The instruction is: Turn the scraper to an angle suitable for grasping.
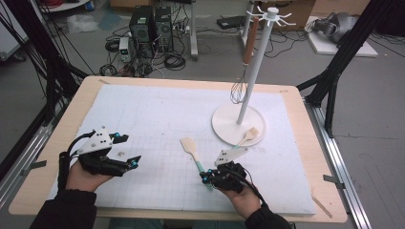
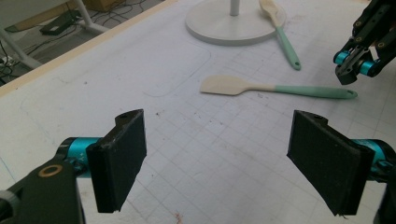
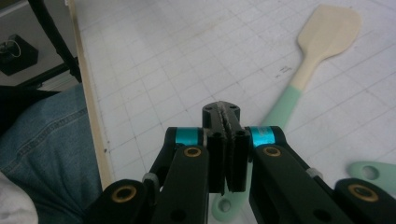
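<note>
The right gripper (image 3: 226, 112) is pressed together with nothing between its pads, just above the green handle of a spatula (image 1: 193, 153) lying flat on the worktop (image 1: 153, 119). The left gripper (image 2: 219, 154) stands spread and empty (well apart from it). A second spatula (image 1: 248, 136) rests against the stand's base (image 1: 229, 125).

In the right gripper view, the shut right gripper (image 3: 226, 116) hides the middle of the near spatula's (image 3: 299, 79) green handle. A second green handle end (image 3: 373, 171) is cut off at the right edge. In the high view, the whisk (image 1: 238, 90) is too small to make out clearly.
</note>
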Motion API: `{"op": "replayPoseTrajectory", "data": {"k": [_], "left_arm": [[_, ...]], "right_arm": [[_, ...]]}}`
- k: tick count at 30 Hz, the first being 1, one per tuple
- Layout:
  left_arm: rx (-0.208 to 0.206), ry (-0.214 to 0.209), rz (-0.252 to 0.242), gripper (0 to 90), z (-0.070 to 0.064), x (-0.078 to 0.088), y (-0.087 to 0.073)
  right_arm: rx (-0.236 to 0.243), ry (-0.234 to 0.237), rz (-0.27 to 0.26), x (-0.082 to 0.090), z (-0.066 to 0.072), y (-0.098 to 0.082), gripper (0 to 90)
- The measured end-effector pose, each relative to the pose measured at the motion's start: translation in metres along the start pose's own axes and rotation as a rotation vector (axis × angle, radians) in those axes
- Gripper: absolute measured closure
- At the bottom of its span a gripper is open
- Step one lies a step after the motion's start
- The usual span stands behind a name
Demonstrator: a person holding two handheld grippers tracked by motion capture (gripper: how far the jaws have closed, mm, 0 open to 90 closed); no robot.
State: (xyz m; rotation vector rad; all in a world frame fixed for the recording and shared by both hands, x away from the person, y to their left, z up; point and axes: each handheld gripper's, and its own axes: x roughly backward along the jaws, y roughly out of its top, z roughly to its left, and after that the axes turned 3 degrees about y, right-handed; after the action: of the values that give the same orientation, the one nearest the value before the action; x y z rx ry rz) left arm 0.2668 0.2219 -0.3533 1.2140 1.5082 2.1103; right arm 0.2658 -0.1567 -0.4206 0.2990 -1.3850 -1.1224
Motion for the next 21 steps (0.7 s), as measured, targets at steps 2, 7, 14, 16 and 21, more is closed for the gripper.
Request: {"op": "replayPoseTrajectory", "data": {"k": [2,7,14,16,21], "left_arm": [[-0.001,0.002,0.001,19.6,0.0,0.0,0.0],[0.002,0.003,0.0,19.6,0.001,0.0,-0.001],[0.001,0.003,0.002,19.6,0.0,0.0,0.0],[0.001,0.002,0.0,19.7,0.001,0.0,0.0],[0.001,0.003,0.002,19.6,0.0,0.0,0.0]], "right_arm": [[0.002,0.001,0.01,-0.004,0.0,-0.001,89.1],[0.005,-0.003,0.047,-0.013,0.001,-0.005,89.1],[-0.001,-0.021,0.085,-0.017,-0.001,-0.009,89.1],[0.003,-0.023,0.092,-0.018,0.0,-0.01,89.1],[0.019,-0.042,0.107,-0.019,0.002,-0.011,89.1]]}}
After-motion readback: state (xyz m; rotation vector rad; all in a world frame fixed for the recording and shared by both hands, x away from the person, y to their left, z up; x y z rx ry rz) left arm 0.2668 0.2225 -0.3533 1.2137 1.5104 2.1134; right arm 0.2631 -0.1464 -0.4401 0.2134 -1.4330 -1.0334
